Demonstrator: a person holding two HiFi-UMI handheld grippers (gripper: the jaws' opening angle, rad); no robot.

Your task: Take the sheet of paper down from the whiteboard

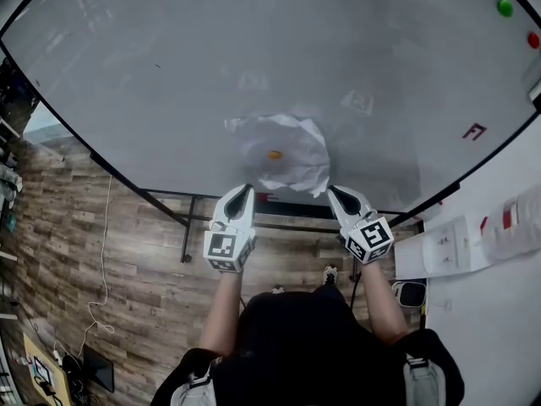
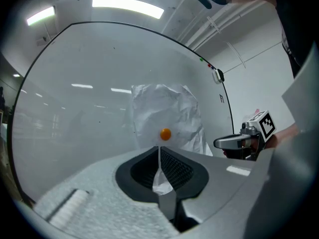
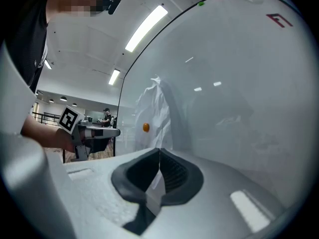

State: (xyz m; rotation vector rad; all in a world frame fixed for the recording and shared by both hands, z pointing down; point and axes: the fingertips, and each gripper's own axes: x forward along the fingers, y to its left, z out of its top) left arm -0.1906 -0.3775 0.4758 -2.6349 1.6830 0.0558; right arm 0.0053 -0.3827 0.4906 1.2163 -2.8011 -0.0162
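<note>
I reach both forearms level toward the whiteboard [image 1: 169,83]. My left tongs [image 1: 246,189] pinch the sheet of paper [image 1: 292,138] at its seven o'clock corner and my right tongs [image 1: 331,190] pinch it at five o'clock. An orange magnet [image 1: 274,154] pins its centre.

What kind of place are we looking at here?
Probably an office or a workshop room. A large whiteboard stands on a dark frame over a wood-pattern floor. Long ceiling lights shine above, and a loose cable trails across the floor.
</note>
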